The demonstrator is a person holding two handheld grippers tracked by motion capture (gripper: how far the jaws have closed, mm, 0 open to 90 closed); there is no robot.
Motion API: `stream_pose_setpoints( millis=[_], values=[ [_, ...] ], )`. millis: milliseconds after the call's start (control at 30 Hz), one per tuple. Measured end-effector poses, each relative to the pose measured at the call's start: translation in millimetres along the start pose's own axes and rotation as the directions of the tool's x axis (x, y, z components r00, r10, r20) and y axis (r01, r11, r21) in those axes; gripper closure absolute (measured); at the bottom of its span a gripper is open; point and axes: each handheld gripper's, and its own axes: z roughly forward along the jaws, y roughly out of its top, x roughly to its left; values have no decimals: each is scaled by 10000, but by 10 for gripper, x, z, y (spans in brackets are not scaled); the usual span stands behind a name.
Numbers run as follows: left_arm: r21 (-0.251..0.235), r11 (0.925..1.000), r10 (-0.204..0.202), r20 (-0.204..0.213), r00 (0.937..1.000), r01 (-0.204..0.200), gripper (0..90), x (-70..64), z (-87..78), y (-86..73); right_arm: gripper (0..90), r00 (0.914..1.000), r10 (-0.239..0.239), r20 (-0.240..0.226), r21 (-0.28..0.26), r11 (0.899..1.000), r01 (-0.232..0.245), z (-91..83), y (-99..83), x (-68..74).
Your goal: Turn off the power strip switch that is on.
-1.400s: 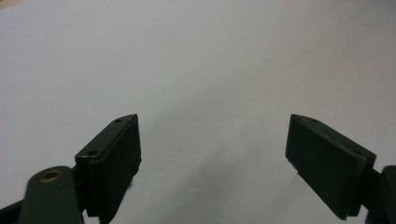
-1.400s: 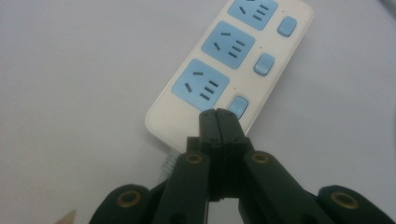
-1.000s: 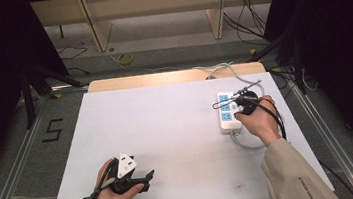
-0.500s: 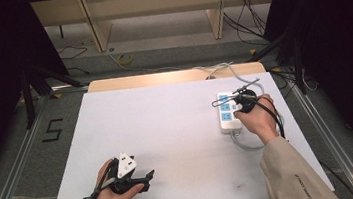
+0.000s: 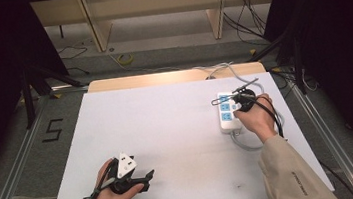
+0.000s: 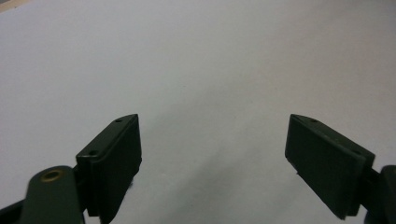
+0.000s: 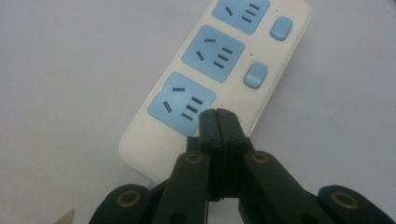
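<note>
Right gripper (image 7: 218,114), jaws pressed together, hovers over the white plastic power strip (image 7: 154,140) with blue sockets, seemingly lining up a switch press, while the left gripper (image 6: 212,158) rests wide apart.

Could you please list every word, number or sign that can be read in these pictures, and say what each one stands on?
"5": a dark figure on the grey floor left of the table.
A small line of print runs down the sleeve of the right arm; too small to read.
The power strip bears no readable wording, just blue sockets and switches.
</note>
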Motion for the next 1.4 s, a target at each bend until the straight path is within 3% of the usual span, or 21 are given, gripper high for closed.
stream_pose_setpoints(
  millis=[433,1400],
  values=[
    [-5,10000,-22,10,10000,22,184,2,-2,0,900,9996,282,40,136,9995,-283,117,24,-59],
    [-25,10000,-1,7,10000,1,185,0,-1,1,900,9993,368,31,195,9991,-368,197,61,-66]
  ],
)
